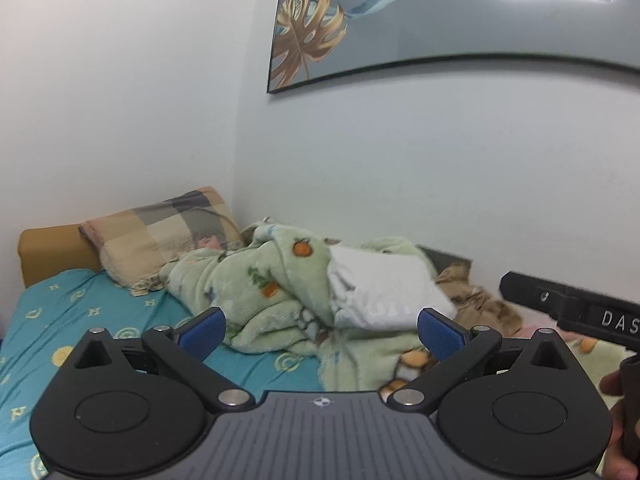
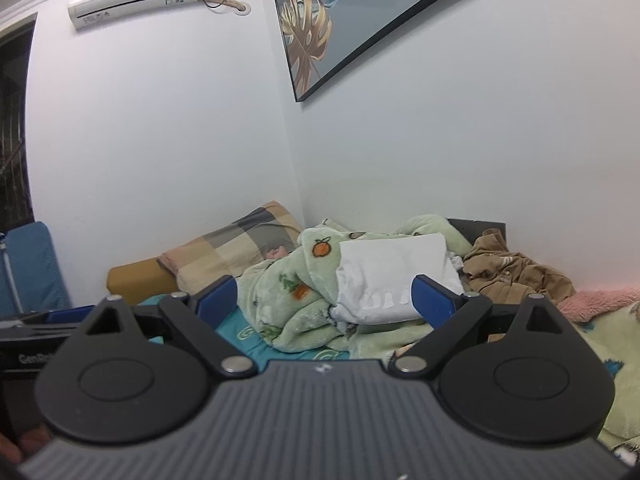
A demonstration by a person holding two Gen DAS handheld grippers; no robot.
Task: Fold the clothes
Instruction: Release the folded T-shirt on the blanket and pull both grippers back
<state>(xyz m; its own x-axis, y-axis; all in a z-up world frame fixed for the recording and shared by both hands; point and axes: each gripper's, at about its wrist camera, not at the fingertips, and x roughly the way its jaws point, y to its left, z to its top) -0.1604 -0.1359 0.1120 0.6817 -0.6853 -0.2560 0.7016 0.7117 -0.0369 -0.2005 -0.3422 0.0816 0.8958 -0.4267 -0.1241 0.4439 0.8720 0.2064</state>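
Left wrist: left gripper (image 1: 321, 334) fingers spread wide, holding nothing, above bed (image 1: 80, 320); white garment (image 1: 384, 294) far, on green blanket (image 1: 256, 280) | Right wrist: right gripper (image 2: 324, 299) fingers wide apart, empty; white garment (image 2: 394, 276) beyond, brown garment (image 2: 516, 272) far right.

The right hand-held gripper (image 2: 324, 300) hangs spread wide above the bed (image 2: 240, 334), empty. Beyond it a white garment (image 2: 394, 276) lies on the green blanket (image 2: 288, 300), brown clothes (image 2: 516, 272) just beside.
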